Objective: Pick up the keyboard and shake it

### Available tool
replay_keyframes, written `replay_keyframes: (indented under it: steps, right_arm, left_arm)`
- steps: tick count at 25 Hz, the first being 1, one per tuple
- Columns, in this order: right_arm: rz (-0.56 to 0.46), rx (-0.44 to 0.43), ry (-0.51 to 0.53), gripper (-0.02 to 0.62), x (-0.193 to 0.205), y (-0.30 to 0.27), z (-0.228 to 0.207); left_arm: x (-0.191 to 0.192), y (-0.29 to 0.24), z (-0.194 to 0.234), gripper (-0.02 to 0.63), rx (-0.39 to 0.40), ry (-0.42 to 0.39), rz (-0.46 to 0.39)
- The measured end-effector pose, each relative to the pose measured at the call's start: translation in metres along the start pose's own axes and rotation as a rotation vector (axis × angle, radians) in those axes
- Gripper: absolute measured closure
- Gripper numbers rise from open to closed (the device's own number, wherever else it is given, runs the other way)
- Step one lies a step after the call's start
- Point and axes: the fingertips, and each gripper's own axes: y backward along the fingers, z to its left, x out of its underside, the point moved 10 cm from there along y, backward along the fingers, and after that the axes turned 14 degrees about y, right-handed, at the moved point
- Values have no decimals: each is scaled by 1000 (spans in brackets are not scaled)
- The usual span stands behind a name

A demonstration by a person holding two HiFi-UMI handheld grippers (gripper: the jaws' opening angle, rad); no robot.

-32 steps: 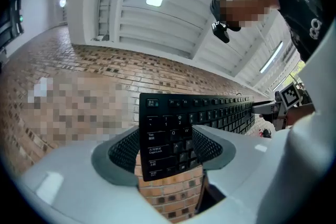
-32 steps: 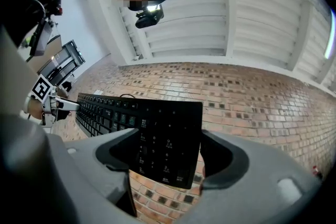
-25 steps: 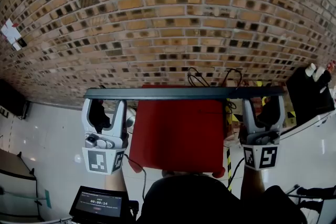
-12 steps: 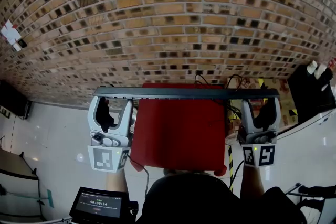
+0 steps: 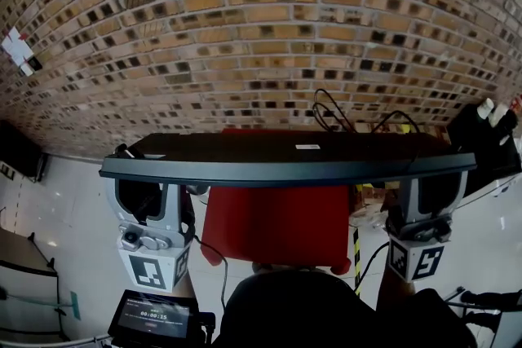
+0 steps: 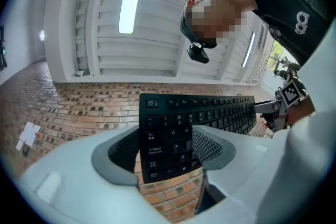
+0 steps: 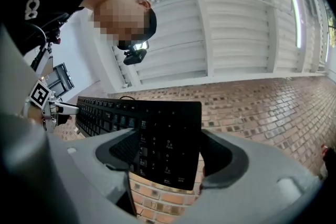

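Observation:
A long black keyboard hangs in the air in front of me, tilted so its underside with a small white label shows in the head view. My left gripper is shut on its left end and my right gripper on its right end. In the left gripper view the keyboard lies keys-up between the jaws of that gripper, which clamp its long edges. The right gripper view shows the number-pad end of the keyboard clamped in my right gripper.
A red table stands below the keyboard, against a brick wall. Black cables loop behind the table. A black object stands at the right, and a small screen is at the lower left.
Both grippers have lifted the keyboard toward the head camera and tipped it. It showed edge-on as a thin bar before; now its underside faces the camera and it looks larger.

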Motion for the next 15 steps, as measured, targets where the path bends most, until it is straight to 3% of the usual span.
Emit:
replay_keyframes:
  steps: [4,15]
  right_arm:
    - [13,-16,7,250,3,-2,2]
    - [257,-110,-44,250,44,-3,17]
  left_arm:
    - [3,-1,1,290,-9,0,1]
    - [48,8,12,290,-70,92,244]
